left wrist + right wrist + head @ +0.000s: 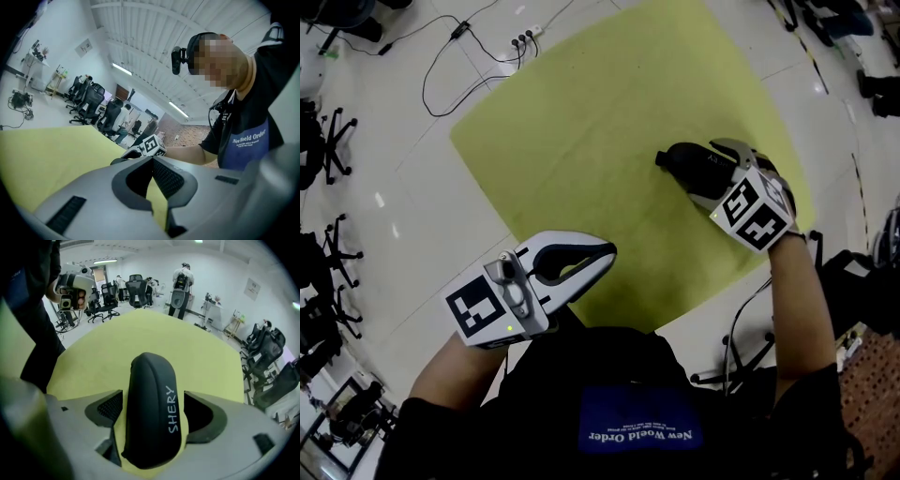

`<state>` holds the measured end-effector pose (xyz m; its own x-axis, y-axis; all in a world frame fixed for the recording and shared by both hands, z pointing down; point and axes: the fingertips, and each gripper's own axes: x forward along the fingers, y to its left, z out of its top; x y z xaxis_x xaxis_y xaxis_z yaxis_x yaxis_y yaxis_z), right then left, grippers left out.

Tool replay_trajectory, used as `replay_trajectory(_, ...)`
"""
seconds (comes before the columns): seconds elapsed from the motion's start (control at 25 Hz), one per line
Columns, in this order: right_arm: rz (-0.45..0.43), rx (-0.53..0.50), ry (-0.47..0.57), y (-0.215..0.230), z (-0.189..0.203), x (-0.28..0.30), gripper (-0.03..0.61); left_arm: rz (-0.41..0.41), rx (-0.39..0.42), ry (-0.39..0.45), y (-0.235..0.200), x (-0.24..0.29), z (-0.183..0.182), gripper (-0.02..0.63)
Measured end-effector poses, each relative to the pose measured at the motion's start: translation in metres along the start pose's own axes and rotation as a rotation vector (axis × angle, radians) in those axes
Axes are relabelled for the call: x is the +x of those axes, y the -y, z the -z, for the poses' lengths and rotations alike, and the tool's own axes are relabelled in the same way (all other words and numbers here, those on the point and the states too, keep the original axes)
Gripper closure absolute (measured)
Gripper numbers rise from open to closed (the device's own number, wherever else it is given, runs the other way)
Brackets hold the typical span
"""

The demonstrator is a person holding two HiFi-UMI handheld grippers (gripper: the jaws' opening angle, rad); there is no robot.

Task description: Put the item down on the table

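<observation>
A black oblong case (680, 159) marked SHERY (152, 413) lies on the yellow-green table (581, 112) at its right side. My right gripper (703, 169) straddles the case, one jaw on each side. In the right gripper view a strip of yellow table shows between each pad and the case, so this gripper (152, 397) is open and the case rests on the table (154, 333). My left gripper (607, 251) hovers at the near edge of the table, shut, its tips meeting with nothing between them (152, 159).
A power strip with cables (525, 37) lies on the tiled floor beyond the table. Office chairs (323, 141) stand along the left. More chairs (267, 352) and a standing person (180, 280) are at the far side of the room.
</observation>
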<state>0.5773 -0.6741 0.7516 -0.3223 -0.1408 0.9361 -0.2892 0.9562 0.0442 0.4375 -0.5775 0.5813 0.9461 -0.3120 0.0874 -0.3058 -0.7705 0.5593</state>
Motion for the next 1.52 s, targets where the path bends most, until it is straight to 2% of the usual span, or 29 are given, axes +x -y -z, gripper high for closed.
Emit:
replay_trajectory(0.12,0.039,0.017,0.059,0.005,-0.017,-0.025,0.191,-0.003,0.016,0.012,0.003,-0.004,-0.01,0.62)
replay_trajectory(0.2,0.082,0.048,0.138,0.011,-0.033,-0.056,0.192,-0.007,0.045,0.023,0.01,-0.008,-0.02,0.62)
replay_trajectory(0.36,0.124,0.169,0.38,0.014,-0.067,-0.139,0.192,-0.031,0.112,0.057,0.03,-0.023,-0.055,0.62)
replay_trajectory(0.48,0.139,0.272,0.599,0.013,-0.09,-0.211,0.208,-0.058,0.152,0.098,0.043,-0.035,-0.087,0.62)
replay_trajectory(0.52,0.139,0.317,0.689,0.012,-0.096,-0.237,0.276,-0.07,0.163,0.11,0.048,-0.039,-0.096,0.62)
replay_trajectory(0.64,0.128,0.415,0.941,0.002,-0.106,-0.311,0.408,-0.093,0.197,0.141,0.064,-0.048,-0.122,0.62)
replay_trajectory(0.8,0.129,0.442,1.171,-0.033,-0.107,-0.375,0.566,-0.101,0.25,0.164,0.094,-0.059,-0.15,0.62)
replay_trajectory(0.84,0.116,0.456,1.216,-0.044,-0.106,-0.383,0.588,-0.103,0.261,0.166,0.101,-0.063,-0.154,0.62)
replay_trajectory(0.96,0.098,0.488,1.258,-0.074,-0.1,-0.385,0.588,-0.111,0.279,0.173,0.117,-0.071,-0.16,0.62)
replay_trajectory(1.28,0.128,0.618,1.193,-0.106,-0.09,-0.35,0.588,-0.111,0.253,0.178,0.133,-0.081,-0.143,0.62)
replay_trajectory(1.36,0.132,0.626,1.196,-0.11,-0.087,-0.35,0.589,-0.113,0.235,0.186,0.135,-0.08,-0.141,0.62)
replay_trajectory(1.52,0.152,0.6,1.176,-0.115,-0.086,-0.351,0.591,-0.082,0.248,0.213,0.144,-0.077,-0.141,0.62)
